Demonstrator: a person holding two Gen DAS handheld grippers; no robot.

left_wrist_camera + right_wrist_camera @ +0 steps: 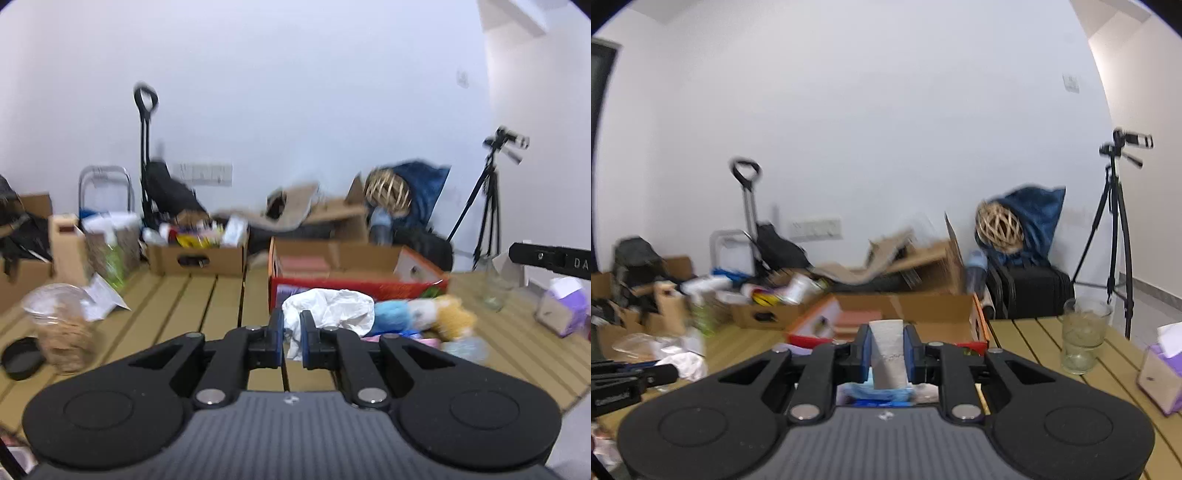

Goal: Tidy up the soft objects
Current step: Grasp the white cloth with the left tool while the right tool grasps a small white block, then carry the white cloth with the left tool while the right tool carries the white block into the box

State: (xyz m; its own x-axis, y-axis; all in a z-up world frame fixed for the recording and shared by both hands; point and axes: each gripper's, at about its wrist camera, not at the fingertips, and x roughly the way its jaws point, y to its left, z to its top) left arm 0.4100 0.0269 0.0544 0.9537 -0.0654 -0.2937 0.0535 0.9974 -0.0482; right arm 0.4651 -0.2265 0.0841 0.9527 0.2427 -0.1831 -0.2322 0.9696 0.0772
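- Gripping two soft items at once: the left gripper (291, 334) is pinched together on a fold of the white crumpled cloth (332, 306), and the right gripper (887, 354) is clamped on a pale grey roll of fabric (888, 354).
- Reads as the carry step, both pieces held above the slatted wooden table (207, 295).
- Next call: pick a drop spot, likely the red-edged cardboard box (354, 284) straight ahead, and keep the grips firm until over it.
- A plush toy pile (424, 317) waits just beside the cloth.
- Hard to read: motion blur smears the background clutter, the box's inside is mostly hidden, and the roll's lower end sits behind the gripper body.
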